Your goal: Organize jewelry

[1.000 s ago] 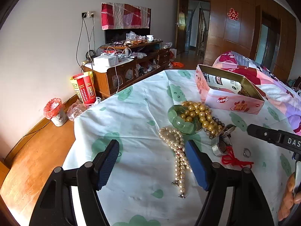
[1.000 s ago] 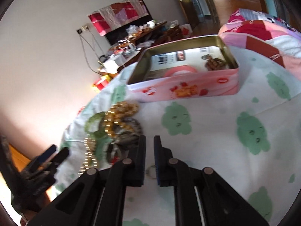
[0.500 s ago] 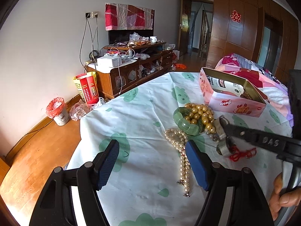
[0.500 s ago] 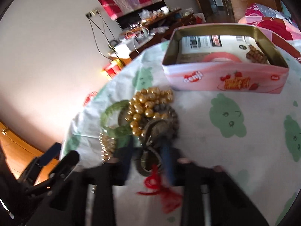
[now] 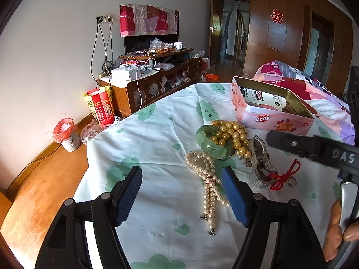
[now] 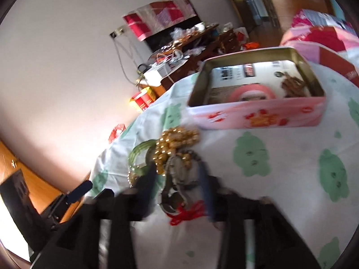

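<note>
Straddling the silver watch point(image 6: 177, 179) (blurred, unclasped), the right claw point(image 6: 177, 186) gapes; left claw point(image 5: 181, 197) wide.

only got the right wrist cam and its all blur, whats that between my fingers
Observer: The left wrist view shows it sharp: a silver watch, lying against the gold beads.
Operator: anything small near the red cord i could miss
Observer: Yes, a small ring lies on the cloth just beside the red cord.
Operator: and where is the left gripper
Observer: The left gripper is open, and in its own view the white pearl necklace runs up between its fingers.
</note>
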### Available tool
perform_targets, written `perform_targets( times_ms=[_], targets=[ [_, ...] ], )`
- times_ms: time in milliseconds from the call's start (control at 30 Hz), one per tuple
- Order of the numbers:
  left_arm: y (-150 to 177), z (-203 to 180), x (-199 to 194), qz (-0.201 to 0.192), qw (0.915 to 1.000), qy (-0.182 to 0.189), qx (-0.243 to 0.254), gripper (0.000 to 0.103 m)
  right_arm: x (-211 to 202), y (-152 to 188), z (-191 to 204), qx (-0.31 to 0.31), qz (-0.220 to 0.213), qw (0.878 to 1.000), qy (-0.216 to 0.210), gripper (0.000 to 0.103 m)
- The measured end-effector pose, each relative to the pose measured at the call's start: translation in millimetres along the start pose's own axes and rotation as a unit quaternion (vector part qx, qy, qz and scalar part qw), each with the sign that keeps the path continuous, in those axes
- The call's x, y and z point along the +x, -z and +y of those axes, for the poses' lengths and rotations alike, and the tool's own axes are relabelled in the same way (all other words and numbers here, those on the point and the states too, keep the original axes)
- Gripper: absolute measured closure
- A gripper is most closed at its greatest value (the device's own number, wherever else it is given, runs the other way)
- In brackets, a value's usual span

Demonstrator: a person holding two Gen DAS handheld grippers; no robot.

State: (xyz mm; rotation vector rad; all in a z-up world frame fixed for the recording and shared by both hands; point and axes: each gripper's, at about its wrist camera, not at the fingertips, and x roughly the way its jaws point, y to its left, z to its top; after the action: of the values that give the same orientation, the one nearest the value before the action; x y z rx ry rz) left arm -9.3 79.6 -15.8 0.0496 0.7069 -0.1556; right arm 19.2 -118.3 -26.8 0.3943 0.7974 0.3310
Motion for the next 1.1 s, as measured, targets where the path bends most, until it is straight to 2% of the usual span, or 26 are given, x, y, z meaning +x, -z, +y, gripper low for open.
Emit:
perform_targets(
  times_ms=[133, 200, 267, 300, 333, 400, 467, 533, 600, 667, 733, 833, 967, 1100],
  targets=[
    [-1, 4, 0, 0.000, 1.0000, -0.001, -0.009, 0.030, 22, 2, 15, -0.023, 0.031, 0.999, 0.005, 0.049],
    [-1, 6, 0, 0.000, 0.9999, 0.000, -0.012, 0.030, 38, 4, 18, -0.034, 0.057, 0.998, 0.020, 0.049],
    [-1, 6, -1, -0.002, 0.9999, -0.001, -0.011, 0.030, 46, 7, 19, -0.047, 0.065, 0.996, 0.029, 0.063],
    [-2, 6, -2, -0.004, 0.9999, -0.002, -0.010, 0.030, 48, 8, 18, -0.054, 0.070, 0.995, 0.040, 0.079],
    [-2, 6, -2, -0.005, 0.9999, -0.001, -0.010, 0.030, 48, 8, 15, -0.048, 0.072, 0.996, 0.029, 0.086],
    [-4, 7, -3, -0.009, 0.9999, 0.003, -0.010, 0.030, 43, 7, 8, -0.027, 0.071, 0.997, 0.016, 0.088],
    [-5, 5, -4, -0.013, 0.9999, 0.004, -0.007, 0.030, 32, 7, 6, -0.023, 0.053, 0.998, 0.011, 0.088],
    [-8, 4, -2, -0.015, 0.9998, 0.008, -0.005, 0.030, 14, 4, 1, -0.012, 0.020, 1.000, -0.013, 0.089],
    [-14, 0, 0, -0.018, 0.9995, 0.027, -0.007, 0.030, -4, 3, -1, -0.008, -0.014, 1.000, -0.026, 0.089],
    [-22, -6, 3, -0.022, 0.9988, 0.043, 0.000, 0.030, -23, -1, -7, -0.008, -0.055, 0.998, -0.020, 0.089],
    [-32, -17, 9, -0.024, 0.9985, 0.046, 0.015, 0.030, -31, -5, -10, -0.009, -0.079, 0.997, -0.011, 0.089],
    [-43, -31, 23, -0.021, 0.9969, 0.070, 0.027, 0.030, -37, -7, -21, 0.009, -0.098, 0.995, -0.019, 0.089],
    [-54, -54, 53, 0.007, 0.9952, 0.081, 0.055, 0.030, -43, -7, -34, 0.038, -0.122, 0.992, -0.018, 0.089],
    [-55, -66, 80, 0.042, 0.9951, 0.063, 0.064, 0.030, -47, -10, -49, 0.071, -0.124, 0.987, -0.078, 0.089]
  ],
)
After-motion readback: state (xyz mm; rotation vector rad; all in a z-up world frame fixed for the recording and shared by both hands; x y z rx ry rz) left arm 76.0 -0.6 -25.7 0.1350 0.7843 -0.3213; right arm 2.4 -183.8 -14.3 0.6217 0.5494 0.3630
